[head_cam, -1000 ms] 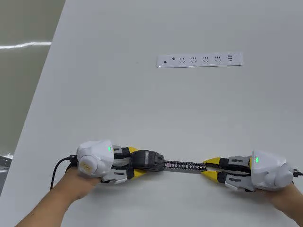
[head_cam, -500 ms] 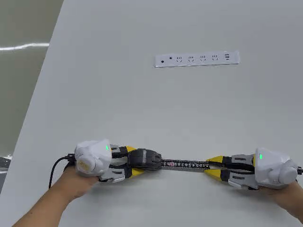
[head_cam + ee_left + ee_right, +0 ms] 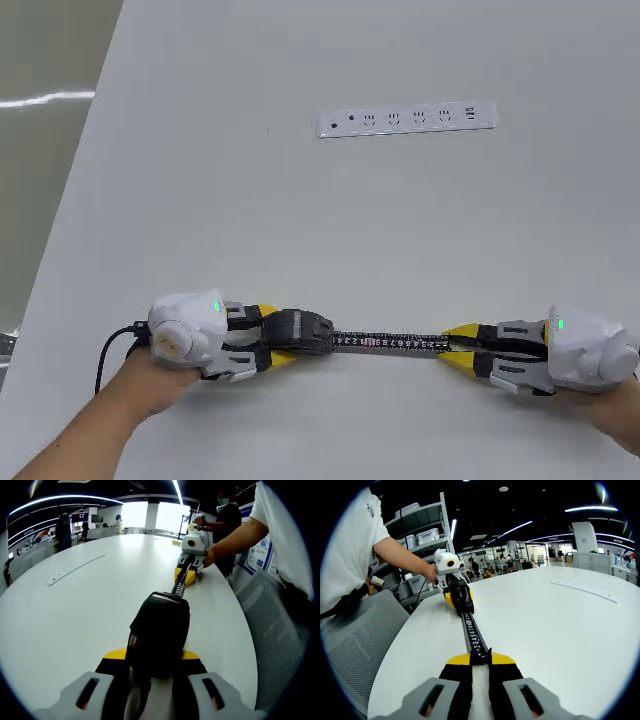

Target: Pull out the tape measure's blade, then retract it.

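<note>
The black tape measure case (image 3: 297, 331) (image 3: 159, 630) sits between the yellow-tipped jaws of my left gripper (image 3: 272, 335) (image 3: 152, 656), which is shut on it just above the white table (image 3: 300, 230). Its dark numbered blade (image 3: 392, 343) (image 3: 473, 636) stretches rightward to my right gripper (image 3: 460, 345) (image 3: 480, 658), shut on the blade's end. In the left gripper view the right gripper (image 3: 187, 573) holds the far end of the blade (image 3: 178, 583). From the right gripper view the case (image 3: 460, 595) is seen held by the left gripper (image 3: 456, 598).
A white power strip (image 3: 407, 118) (image 3: 584, 590) lies flat on the table farther back. The table's left edge (image 3: 70, 200) drops to a greenish floor. A grey mesh chair (image 3: 357, 635) stands beside the table, and people are at the far end of the room.
The right gripper has drawn farther right with the blade's end, so more blade shows. The left gripper with the case shifted slightly left.
</note>
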The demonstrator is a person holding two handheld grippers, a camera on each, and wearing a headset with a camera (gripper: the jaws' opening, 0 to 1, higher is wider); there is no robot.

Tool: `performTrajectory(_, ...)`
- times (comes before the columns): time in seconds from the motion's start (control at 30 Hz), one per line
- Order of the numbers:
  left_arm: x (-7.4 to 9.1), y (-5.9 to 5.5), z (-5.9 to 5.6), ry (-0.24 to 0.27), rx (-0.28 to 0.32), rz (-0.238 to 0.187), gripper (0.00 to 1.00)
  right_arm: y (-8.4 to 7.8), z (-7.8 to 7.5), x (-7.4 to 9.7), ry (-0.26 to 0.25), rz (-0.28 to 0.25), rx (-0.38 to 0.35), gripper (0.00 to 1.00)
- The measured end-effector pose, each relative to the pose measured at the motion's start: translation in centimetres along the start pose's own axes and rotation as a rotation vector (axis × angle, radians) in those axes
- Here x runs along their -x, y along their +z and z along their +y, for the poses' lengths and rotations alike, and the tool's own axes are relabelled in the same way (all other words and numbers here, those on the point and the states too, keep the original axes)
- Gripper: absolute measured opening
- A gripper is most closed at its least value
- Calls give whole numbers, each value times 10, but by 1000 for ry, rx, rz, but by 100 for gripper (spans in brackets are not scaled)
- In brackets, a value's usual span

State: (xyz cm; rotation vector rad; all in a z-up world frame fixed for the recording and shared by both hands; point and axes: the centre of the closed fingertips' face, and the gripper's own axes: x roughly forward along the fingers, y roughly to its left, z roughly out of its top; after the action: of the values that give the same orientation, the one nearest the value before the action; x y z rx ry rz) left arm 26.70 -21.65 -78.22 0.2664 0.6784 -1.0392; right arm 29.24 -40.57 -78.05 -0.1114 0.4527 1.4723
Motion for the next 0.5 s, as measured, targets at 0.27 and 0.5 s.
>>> performTrajectory(0.27, 0, 0, 0, 0, 0, 4, 29, -1, -1, 4, -3, -3, -7, 9)
performTrajectory(0.5, 0, 0, 0, 1, 0, 7, 29, -2, -3, 9, -1, -8, -17, 8)
